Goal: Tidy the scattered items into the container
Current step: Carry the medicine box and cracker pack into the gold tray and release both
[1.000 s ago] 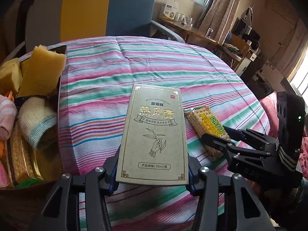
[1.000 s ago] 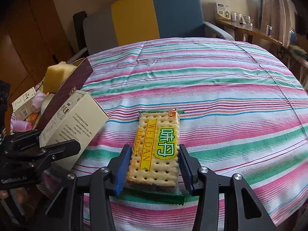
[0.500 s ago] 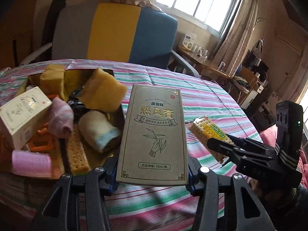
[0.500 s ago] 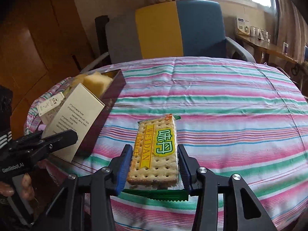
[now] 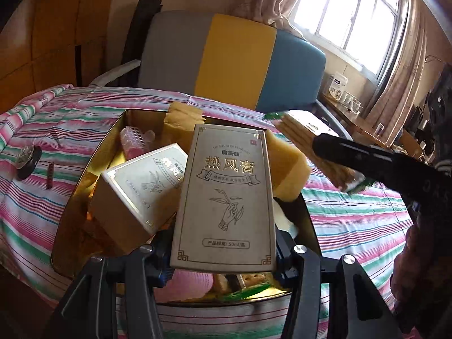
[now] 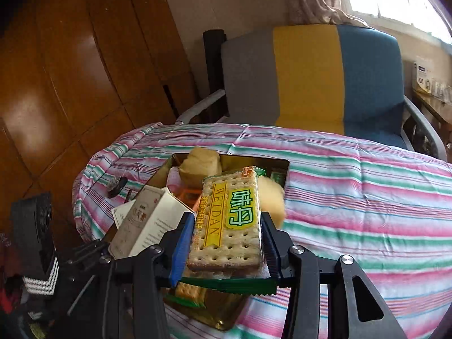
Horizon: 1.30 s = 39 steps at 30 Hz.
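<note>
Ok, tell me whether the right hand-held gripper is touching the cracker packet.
Touching. The right wrist view shows the right hand-held gripper with its pads pressed against both long sides of the cracker packet, holding it above the gold tin.

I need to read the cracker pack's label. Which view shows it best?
Right wrist: the cracker pack faces the camera, its green and yellow label readable, held in the right gripper. Left wrist shows it only blurred and edge-on.

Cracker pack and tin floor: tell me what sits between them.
Right wrist view: under the held cracker pack, another cracker pack lies in the tin; beyond it, yellow sponges.
</note>
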Motion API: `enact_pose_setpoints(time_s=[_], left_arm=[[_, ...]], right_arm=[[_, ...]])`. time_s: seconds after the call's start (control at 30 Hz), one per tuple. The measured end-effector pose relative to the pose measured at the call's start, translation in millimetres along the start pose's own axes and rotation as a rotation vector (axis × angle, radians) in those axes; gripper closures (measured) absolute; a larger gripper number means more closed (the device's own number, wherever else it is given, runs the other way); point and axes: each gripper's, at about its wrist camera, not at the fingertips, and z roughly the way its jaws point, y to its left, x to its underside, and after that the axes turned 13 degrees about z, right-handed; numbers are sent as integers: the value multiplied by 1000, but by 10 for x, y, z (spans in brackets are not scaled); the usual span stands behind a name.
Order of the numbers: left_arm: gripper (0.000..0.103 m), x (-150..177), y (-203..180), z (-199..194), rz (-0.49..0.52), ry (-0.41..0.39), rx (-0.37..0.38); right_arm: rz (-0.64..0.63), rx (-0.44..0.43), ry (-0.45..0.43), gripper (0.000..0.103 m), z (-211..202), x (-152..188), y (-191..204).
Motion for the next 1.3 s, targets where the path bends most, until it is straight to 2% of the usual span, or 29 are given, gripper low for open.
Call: enact_pose_setpoints(time_s=[0.1,0.23,0.33,0.63,0.7,0.77,0.97,1.07,1.2,1.3], left_arm=[[50,-39,57,92,6,9,-9],[49,-85,94,165,2,16,-13],[49,-88,94,149,-3,7,-14],[35,-1,30,-43,-34,-22,-36],[35,3,-6,-86,-22,-27,-48],[35,0,-16,-120,-18,-31,-60],[35,36,-21,-345,-41,-65,-106],[35,94,-66,-410,-39,-43,-127],[35,191,-180,-511,-19,-3,-212],[35,257,-224,-612,-20,2,-222]], right_arm=[[-7,3,8,56,282,-138,169],[2,12,64,54,669,-211,253],[64,13,102,53,792,-225,172],[75,-14,86,52,539,-31,-24],[63,-11,84,51,472,33,-12],[61,-15,85,45,409,99,-2],[40,-19,66,44,225,173,30],[47,-4,58,43,115,238,4],[67,39,62,41,-5,389,-37],[54,84,59,38,-76,496,-38]])
